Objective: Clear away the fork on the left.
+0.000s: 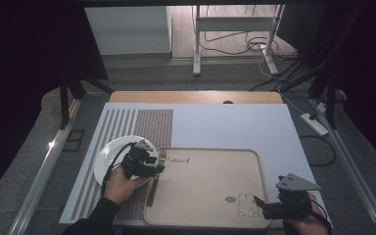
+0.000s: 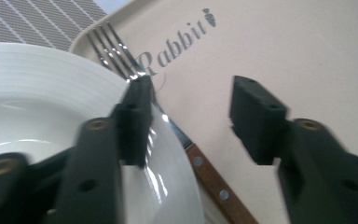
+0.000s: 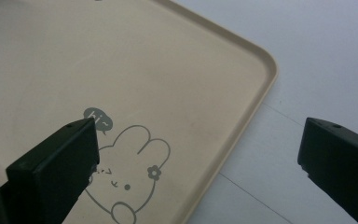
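fork [image 2: 116, 53] lying on beige tray's [image 1: 210, 186] left edge, beside white plate [image 2: 28, 102], both grippers' jaws apart, holding nothing

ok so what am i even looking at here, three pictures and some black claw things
A person sits at a table with a tool in each hand: a hand-held gripper, two black jaws that pinch things. The wide picture comes from a camera above the table; the left hand-held gripper and the right hand-held gripper show there. The other two pictures come from small cameras riding on each tool, looking out along its jaws.

On the table lies a beige tray printed with a rabbit, on a pale mat. A white plate sits beside the tray's left edge. A fork with a wooden handle lies along that edge, its prongs on the tray.

Nothing is held. The left jaws stand apart above the plate's rim and the fork; the right jaws stand wide open over the tray's corner.
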Demonstrator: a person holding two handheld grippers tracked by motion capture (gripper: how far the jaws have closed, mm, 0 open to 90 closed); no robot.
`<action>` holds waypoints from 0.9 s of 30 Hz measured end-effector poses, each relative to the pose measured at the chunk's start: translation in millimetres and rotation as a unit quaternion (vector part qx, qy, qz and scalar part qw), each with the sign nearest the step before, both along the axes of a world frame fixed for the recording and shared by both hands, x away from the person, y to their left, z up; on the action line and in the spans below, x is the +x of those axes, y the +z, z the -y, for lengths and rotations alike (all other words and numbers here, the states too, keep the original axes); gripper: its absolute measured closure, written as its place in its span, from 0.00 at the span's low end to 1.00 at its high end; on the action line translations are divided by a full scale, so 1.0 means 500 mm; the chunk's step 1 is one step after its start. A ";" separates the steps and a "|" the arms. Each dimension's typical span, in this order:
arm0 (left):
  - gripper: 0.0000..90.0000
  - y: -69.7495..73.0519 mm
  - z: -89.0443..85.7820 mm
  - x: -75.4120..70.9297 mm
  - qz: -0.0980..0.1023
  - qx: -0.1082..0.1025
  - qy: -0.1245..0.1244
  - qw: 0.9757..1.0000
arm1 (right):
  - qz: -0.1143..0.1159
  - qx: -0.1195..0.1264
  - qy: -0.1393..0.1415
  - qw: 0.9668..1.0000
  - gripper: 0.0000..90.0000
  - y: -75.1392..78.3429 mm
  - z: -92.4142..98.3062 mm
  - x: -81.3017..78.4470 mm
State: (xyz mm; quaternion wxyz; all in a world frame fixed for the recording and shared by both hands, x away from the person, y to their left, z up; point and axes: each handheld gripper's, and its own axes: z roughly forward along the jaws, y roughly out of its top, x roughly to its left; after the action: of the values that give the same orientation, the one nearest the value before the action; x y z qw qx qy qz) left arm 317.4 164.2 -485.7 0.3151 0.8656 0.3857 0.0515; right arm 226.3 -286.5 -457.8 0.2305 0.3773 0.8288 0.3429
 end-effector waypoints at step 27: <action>0.00 0.000 -0.105 -0.075 0.019 -0.042 0.058 0.997 | 0.000 0.002 -0.002 1.000 0.00 0.000 0.000 0.001</action>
State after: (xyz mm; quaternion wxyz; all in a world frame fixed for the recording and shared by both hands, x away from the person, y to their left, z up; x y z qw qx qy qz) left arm 280.2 216.5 -485.7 0.3547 0.8267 0.4312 0.0702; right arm 226.7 -286.5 -457.6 0.2300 0.3796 0.8274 0.3442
